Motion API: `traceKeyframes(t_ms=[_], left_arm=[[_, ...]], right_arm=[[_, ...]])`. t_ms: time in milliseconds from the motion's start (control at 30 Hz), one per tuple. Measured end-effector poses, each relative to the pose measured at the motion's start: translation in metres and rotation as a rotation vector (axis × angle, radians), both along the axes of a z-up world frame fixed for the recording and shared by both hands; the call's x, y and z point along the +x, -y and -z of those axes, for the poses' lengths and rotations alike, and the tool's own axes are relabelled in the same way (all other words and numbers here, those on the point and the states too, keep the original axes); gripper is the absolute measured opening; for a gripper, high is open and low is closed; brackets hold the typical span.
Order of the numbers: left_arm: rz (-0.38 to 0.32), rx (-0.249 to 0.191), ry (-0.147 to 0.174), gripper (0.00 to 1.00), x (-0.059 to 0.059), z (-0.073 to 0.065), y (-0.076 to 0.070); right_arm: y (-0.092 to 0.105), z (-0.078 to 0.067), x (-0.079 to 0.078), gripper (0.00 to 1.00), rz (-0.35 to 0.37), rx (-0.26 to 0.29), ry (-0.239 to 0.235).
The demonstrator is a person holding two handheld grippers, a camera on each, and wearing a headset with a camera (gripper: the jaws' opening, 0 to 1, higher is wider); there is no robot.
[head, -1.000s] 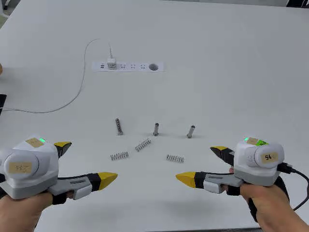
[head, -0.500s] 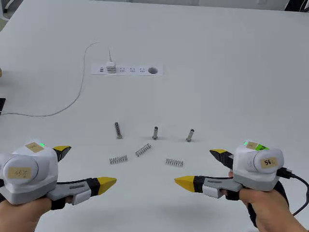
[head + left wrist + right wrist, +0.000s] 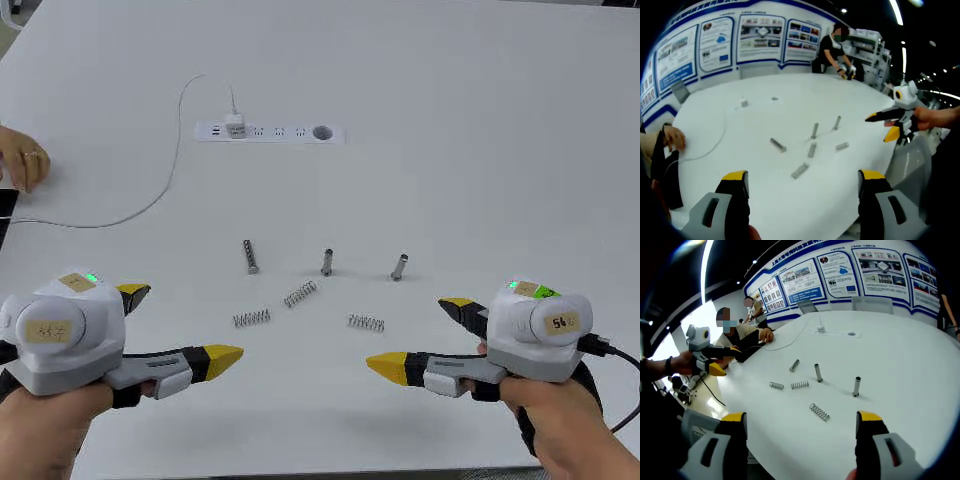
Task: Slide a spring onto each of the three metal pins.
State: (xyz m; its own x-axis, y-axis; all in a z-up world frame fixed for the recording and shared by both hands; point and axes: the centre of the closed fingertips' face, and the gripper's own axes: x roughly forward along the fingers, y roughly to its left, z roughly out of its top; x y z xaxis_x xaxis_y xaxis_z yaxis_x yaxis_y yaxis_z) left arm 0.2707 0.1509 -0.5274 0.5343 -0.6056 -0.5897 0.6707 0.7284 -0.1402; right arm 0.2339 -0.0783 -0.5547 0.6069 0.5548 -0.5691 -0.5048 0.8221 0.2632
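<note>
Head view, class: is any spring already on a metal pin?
No, the left spring, middle spring and right spring all lie loose on the table, apart from the pins.

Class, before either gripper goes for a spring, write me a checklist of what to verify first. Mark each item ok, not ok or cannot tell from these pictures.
1. Left gripper open and empty: ok.
2. Right gripper open and empty: ok.
3. Left spring, middle spring and right spring lie loose on the table, none on a pin: ok.
4. Middle pin and right pin stand upright: ok.
5. Left pin upright: not ok; in the gripper views it looks to lie on its side.
6. Power strip well away from the pins: ok.
</note>
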Motion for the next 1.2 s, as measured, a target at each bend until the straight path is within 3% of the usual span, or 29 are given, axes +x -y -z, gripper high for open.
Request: traceKeyframes(t_ms=[800, 1200], left_arm=[[0.016, 0.016, -0.024, 0.91, 0.018, 0.017, 0.007], [0.010, 0.018, -0.029, 0.91, 0.038, 0.028, 0.007]], right_arm=[[0.002, 0.006, -0.003, 0.92, 0.003, 0.001, -0.016], [0.002, 0.009, -0.006, 0.92, 0.000, 0.002, -0.030]])
